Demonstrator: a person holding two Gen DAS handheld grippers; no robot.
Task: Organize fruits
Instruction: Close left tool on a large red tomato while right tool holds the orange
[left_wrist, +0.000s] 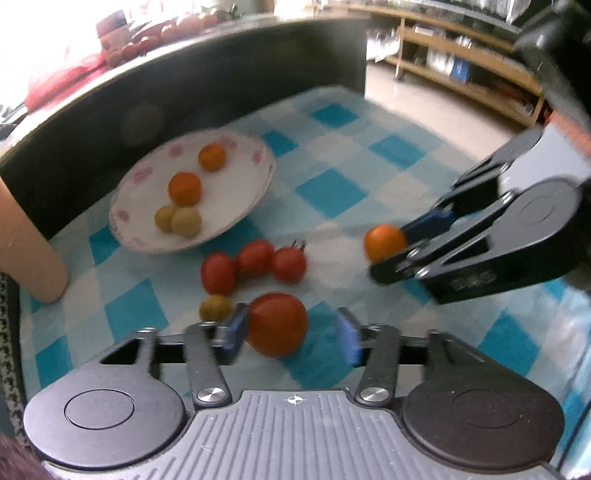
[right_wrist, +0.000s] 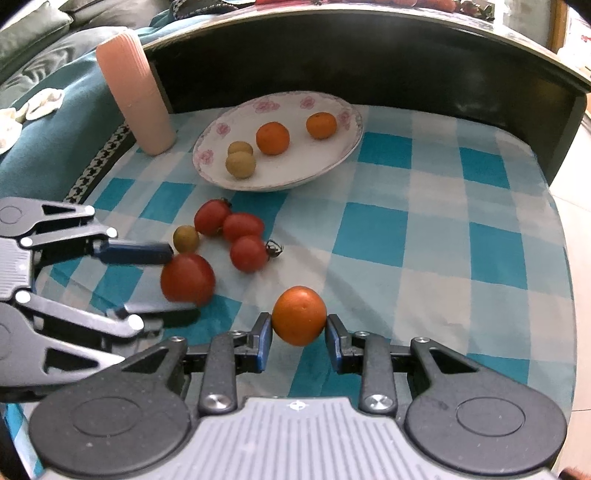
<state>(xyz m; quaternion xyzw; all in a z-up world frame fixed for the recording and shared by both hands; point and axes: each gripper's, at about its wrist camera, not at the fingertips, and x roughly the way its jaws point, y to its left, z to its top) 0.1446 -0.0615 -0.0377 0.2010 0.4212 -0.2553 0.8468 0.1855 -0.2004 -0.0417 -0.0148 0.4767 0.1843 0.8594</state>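
R gripper (right_wrist: 299, 338): both blue pads touch the sides of an orange (right_wrist: 299, 315), jaws closed onto it, just above the checked cloth (right_wrist: 443, 229); L gripper (left_wrist: 291, 334): jaws wide apart w/ a big tomato (left_wrist: 277, 325) between them; one pad touches the tomato, other pad stands clear of it w/ a gap, so no grip; view is blurred here. Just beside the big tomato sits a small yellow-green fruit (right_wrist: 185, 239); next to that, 3 small tomatoes (right_wrist: 242, 227) in a cluster on the cloth, touching each other. Further back, a floral plate (right_wrist: 332, 158) w/ 2 oranges and 2 yellow-green fruits inside; pink ribbed cup (right_wrist: 136, 92) upright, near the plate; dark table edge (right_wrist: 369, 55) behind all.
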